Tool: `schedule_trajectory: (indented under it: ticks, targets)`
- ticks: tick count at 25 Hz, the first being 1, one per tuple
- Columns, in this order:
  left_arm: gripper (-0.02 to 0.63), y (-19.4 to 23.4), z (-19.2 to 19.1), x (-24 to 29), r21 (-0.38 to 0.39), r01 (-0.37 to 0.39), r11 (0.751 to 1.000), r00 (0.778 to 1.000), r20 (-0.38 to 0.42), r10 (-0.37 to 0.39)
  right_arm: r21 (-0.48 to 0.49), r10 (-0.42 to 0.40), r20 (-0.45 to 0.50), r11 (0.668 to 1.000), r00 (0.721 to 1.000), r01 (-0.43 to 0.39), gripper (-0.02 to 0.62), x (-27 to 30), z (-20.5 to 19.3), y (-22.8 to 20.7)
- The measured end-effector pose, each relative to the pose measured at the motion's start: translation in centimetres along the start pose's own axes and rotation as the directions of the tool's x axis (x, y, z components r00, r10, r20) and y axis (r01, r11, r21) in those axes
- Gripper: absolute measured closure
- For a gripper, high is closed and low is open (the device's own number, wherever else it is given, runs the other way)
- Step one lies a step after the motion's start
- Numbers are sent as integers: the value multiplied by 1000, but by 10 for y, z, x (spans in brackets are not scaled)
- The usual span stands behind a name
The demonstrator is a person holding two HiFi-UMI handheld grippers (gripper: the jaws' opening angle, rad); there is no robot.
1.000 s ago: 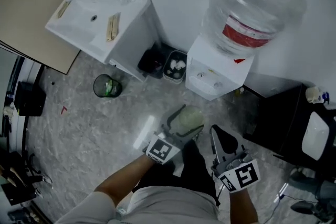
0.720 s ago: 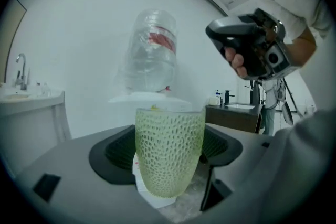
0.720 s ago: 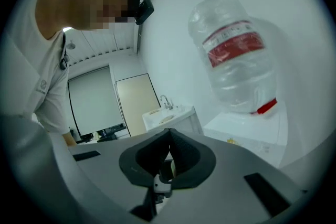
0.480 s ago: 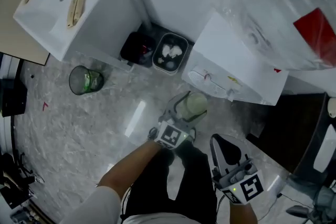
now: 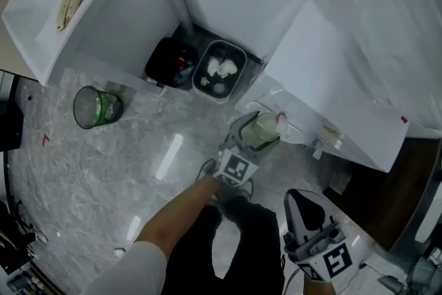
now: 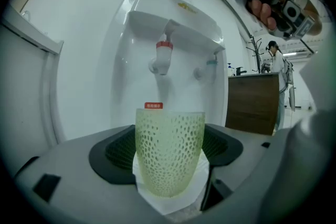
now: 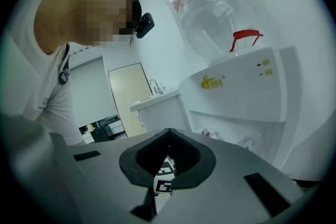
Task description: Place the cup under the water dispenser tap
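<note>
Left gripper view shows the cup [image 6: 169, 157], a pale green one with a net pattern, standing upright with its mouth up and its long axis vertical. The left gripper [image 5: 251, 137] has its fingers spread wide and pressed on the cup's two sides. The cup hangs in front of the water dispenser [image 6: 131, 60], and the red tap [image 6: 164, 55] sits above and beyond its rim, with a blue tap [image 6: 210, 63] to the right. Whether the cup is straight under the red tap I cannot tell.

A second ago the cup was over open floor, well short of the dispenser. It is now just beside the red tap, and the head view has sunk closer to the floor.

The right gripper [image 5: 298, 195] hangs low at the right, holding nothing, its fingers pressed together at the tips.

The floor [image 5: 103, 176] is grey and marbled. A white sink cabinet [image 5: 103, 17] stands at the left, with a black bin [image 5: 169, 62] and a grey bin [image 5: 217, 72] between it and the dispenser. A mesh basket [image 5: 97, 107] stands apart on the floor.
</note>
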State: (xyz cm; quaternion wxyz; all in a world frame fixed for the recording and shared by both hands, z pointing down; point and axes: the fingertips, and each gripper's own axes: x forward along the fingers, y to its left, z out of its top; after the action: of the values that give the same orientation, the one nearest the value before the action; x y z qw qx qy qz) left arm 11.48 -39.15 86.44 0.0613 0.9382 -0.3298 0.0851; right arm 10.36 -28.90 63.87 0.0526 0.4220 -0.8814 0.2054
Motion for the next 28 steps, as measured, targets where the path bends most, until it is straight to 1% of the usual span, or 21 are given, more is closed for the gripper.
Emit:
schedule_trajectory:
  ticks: [4,7,11,13,15,18,21,24,28]
  targets:
    - [230,9,-6,18,31,-15,999,1000,17,15,4,-2,-25,1000,1000,2,581,3,-10,-8]
    - [230,13,-13,27,34,-29,999,999,22,28,1,6,-46,1000,999,-6,581,4,-18,-11]
    - [230,11,-23,33,53,-24,998,1000,21,23,4,11,-66,1000,998,-10,581,6,-24,-13]
    - [230,8,-27,36,49,-11,999,1000,22,10,6,12,-61,1000,998,-12,581,8,-22,-12]
    - [227,7,-26,36,31,11,999,1000,8,-11,11,18,-58,1000,998,-17,581,10,-18,-10]
    - [195,0,-23,33,24,49,999,999,-13,-48,27,29,-78,999,997,-27,581,9,-14,-6]
    - [179,2,-23,26,21,51,998,998,-33,-50,38,34,-96,999,995,-30,581,7,-12,-3]
    - [175,-1,-20,13,4,60,998,997,-56,-60,54,39,-95,998,995,-34,581,7,-6,3]
    - [176,-10,-5,-14,0,76,997,991,-106,-75,69,34,-97,997,995,-27,581,6,7,14]
